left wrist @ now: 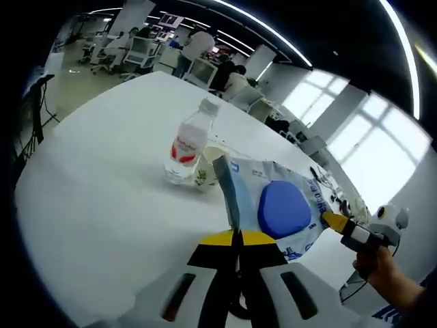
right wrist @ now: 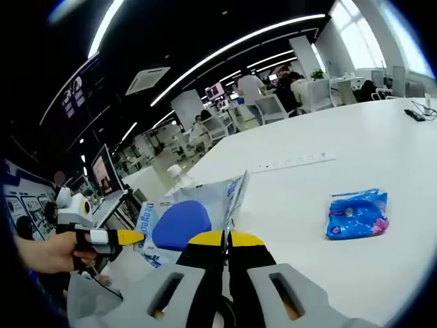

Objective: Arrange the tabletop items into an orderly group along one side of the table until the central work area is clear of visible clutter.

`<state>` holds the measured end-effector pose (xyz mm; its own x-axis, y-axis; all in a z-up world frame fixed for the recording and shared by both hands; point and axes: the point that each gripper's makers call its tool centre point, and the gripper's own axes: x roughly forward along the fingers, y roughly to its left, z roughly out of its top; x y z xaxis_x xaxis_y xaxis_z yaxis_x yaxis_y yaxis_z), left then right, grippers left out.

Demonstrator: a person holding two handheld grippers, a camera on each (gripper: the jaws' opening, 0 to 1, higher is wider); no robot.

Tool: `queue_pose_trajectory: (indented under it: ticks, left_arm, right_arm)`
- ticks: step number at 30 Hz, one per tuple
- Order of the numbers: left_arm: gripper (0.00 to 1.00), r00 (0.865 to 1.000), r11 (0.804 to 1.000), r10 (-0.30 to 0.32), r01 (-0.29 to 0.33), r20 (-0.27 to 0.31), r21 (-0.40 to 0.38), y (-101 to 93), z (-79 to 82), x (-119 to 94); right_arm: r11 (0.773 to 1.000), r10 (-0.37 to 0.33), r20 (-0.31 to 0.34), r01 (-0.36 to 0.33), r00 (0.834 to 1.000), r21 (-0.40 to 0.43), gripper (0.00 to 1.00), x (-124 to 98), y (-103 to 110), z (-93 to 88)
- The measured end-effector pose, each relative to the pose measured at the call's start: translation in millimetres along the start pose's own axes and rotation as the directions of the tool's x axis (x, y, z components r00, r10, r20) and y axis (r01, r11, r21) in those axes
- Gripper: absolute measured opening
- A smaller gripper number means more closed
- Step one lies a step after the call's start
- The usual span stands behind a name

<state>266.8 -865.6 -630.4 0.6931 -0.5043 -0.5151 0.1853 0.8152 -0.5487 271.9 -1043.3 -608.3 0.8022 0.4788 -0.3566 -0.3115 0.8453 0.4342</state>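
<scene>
1. In the left gripper view my left gripper had its yellow-tipped jaws pressed together on the edge of the wipes pack, with the thin edge of the pack rising straight up out of the tips.
2. The pack hung off the table, lifted, with its round blue lid facing that camera just right of the jaws.
3. In the right gripper view my right gripper was likewise closed on an edge of the same pack, the film standing up between the tips and the blue lid lying to the left of them.
4. So the pack was held between both grippers at once, each pinching a different edge.
5. The right gripper entered the left gripper view from the lower right, yellow tip against the pack's far edge, with my hand wrapped round its handle.
6. The left gripper appeared at the left of the right gripper view, also gripped by a hand.
7. A water bottle stood upright on the table beyond the pack, touching a small clear cup at its base.
8. A blue packet lay flat on the table, well apart to the right of my right gripper.
</scene>
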Motion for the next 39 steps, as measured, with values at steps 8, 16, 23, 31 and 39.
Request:
queue_pose_trajectory:
  ticks: [8,16,23,31,39]
  left_arm:
    - [0.0,1.0,0.998,-0.014,0.015,-0.023,0.067,-17.5,5.8,24.9]
    - [0.0,0.998,0.996,0.001,0.005,-0.055,0.093,-23.6,4.9,51.7]
    - [0.0,0.998,0.994,0.011,-0.003,-0.066,0.112,-27.4,9.5,66.8]
    - [0.0,0.996,0.984,0.041,-0.026,-0.083,0.175,-27.4,11.0,88.5]
    - [0.0,0.991,0.961,0.079,-0.046,-0.108,0.273,-24.4,9.8,110.4]
  right_arm:
    - [0.999,-0.033,0.02,0.033,0.999,0.004,0.0,-9.2,-19.6,13.0]
    - [0.997,-0.063,0.007,0.063,0.998,-0.042,0.0,-5.5,-38.1,17.7]
    - [0.996,-0.082,-0.014,0.082,0.997,-0.038,0.0,2.4,-55.3,16.2]
    - [0.992,-0.116,-0.039,0.114,0.992,-0.051,0.0,14.1,-73.9,10.5]
    - [0.99,-0.139,-0.062,0.136,0.988,-0.047,0.0,23.9,-91.1,0.5]
